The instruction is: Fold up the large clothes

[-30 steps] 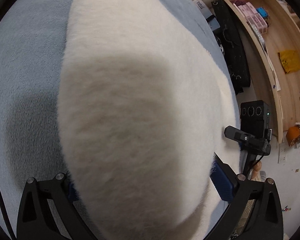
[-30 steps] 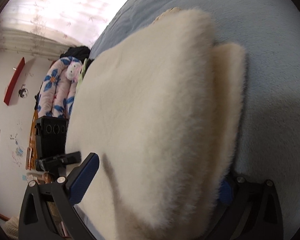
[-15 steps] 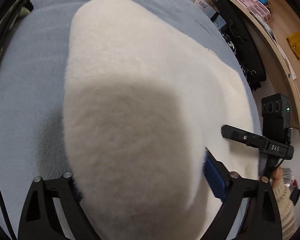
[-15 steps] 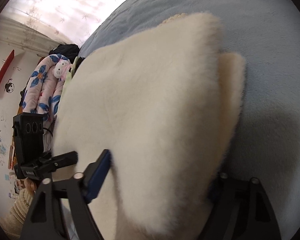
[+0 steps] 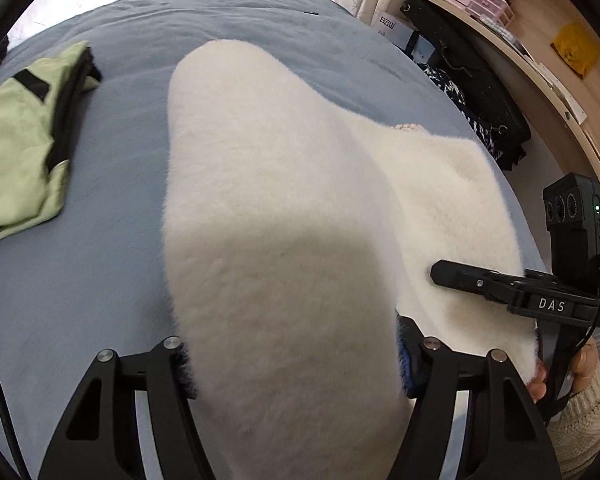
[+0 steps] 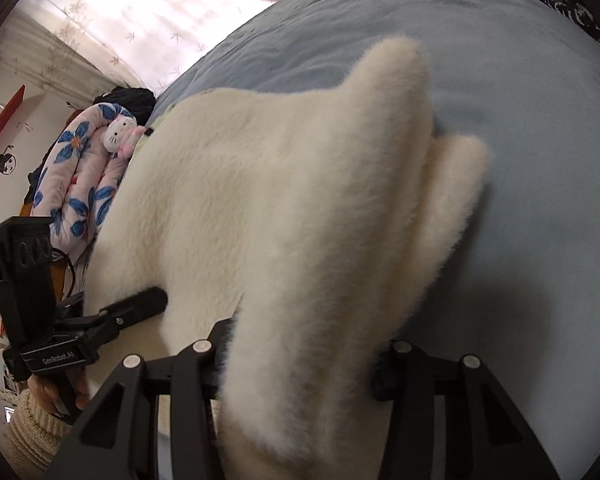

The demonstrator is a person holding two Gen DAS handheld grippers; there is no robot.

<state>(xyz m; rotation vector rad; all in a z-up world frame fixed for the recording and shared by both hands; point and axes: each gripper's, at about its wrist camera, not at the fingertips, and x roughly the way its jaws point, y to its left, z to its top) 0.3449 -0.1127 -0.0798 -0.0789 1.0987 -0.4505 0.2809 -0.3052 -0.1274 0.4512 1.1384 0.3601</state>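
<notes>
On the bed: a cream fluffy garment (image 5: 284, 216) lies across the blue bedcover (image 5: 100, 264), part of it lifted off the cover at the near edge (the pile is long and furry, so folds read softly).
Landmark: the cream fluffy garment, for every place below.
Left tongs (image 5: 296, 364): jaws closing, a thick bunched fold of the garment between them; the blue pads (image 5: 405, 354) press into its sides, so it is pinched.
Right tongs (image 6: 300, 364): jaws closing as well, with a raised fold of the garment gripped between them; one pad is buried in the fur and hard to see.
Garment's shape: in the right wrist view a rounded flap (image 6: 396, 68) stands up at its far end, and a second, lower layer (image 6: 456, 188) shows just beside the upper one.
Hands: a hand in a cream knit cuff (image 5: 576, 408) holds the right tongs' handle at the garment's right edge.
Green garment (image 5: 20, 140): light green with black trim, on the bedcover, well apart to the left of the cream one.
Floral quilt (image 6: 76, 176): rolled, pink with blue flowers, beyond the garment's left side, a small white plush toy (image 6: 118, 136) on it.
Wooden shelf (image 5: 540, 28): off the bed, far right of the garment, bearing small boxes.
</notes>
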